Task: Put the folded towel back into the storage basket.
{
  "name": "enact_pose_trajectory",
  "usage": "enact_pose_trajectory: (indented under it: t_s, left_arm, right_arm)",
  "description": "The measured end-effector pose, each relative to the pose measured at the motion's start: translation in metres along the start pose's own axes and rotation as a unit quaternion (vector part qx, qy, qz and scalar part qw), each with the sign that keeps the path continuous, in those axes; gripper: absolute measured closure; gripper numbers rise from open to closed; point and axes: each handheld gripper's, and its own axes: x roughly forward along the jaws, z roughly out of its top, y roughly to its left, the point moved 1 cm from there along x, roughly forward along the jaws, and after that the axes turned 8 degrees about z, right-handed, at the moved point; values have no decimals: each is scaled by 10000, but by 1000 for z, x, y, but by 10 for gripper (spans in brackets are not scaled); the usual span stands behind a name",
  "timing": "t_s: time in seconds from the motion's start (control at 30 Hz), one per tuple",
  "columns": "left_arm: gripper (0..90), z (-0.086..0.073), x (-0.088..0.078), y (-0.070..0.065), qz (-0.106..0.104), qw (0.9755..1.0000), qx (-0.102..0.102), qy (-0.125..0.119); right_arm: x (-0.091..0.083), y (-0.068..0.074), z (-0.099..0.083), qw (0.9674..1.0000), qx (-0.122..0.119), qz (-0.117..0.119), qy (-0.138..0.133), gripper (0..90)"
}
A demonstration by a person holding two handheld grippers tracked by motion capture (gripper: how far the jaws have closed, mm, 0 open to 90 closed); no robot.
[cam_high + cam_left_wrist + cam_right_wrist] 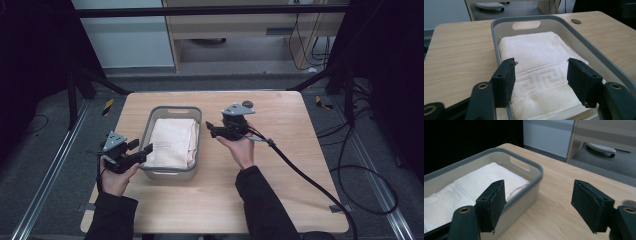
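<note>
A grey plastic basket [149,124] [584,41] [534,180] with handle cut-outs stands on the wooden table. A folded cream towel [172,141] [536,57] [476,180] lies inside it. My left gripper [145,150] [540,75] is open at the basket's near left corner, its jaws above the towel's near end, holding nothing. My right gripper [210,128] [537,203] is open just right of the basket, its jaws pointing left at the basket's right wall, with nothing between them.
The light wooden table [280,165] has bare room to the right of and in front of the basket. A round cable hole [247,104] [576,21] sits near its far edge. A thick black cable [305,175] trails from the right gripper off the table's right front.
</note>
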Motion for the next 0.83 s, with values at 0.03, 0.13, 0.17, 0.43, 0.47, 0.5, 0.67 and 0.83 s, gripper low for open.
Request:
enact_pose_trajectory:
  t_s: [0.03,0.13,0.17,0.43,0.47,0.5,0.67,0.83]
  left_arm:
    - [369,0,-1,0,10,10000,4,-20]
    - [333,-1,-4,-1,-11,10000,29,-52]
    - [320,-2,-5,-2,-25,10000,56,-63]
    - [275,-12,-14,-3,2,9999,112,-114]
    - [271,-13,-15,-2,11,9999,118,-114]
    - [268,-16,-17,-1,22,9999,117,-123]
    - [254,-26,-25,9,103,9998,31,-184]
    - [246,-40,-32,22,228,9994,-38,-239]
  right_arm:
    - [-9,-4,-3,10000,39,-3,-27,252]
    - [-35,-16,-13,9998,178,-76,-87,231]
    - [-43,-19,-17,9996,256,-83,-98,223]
    - [-97,-45,-55,9980,527,-233,-257,161]
    - [-103,-47,-60,9979,526,-260,-256,158]
    - [-106,-48,-64,9978,533,-270,-271,153]
    - [-132,-59,-91,9973,586,-369,-241,134]
    - [-156,-71,-115,9961,663,-560,-160,131]
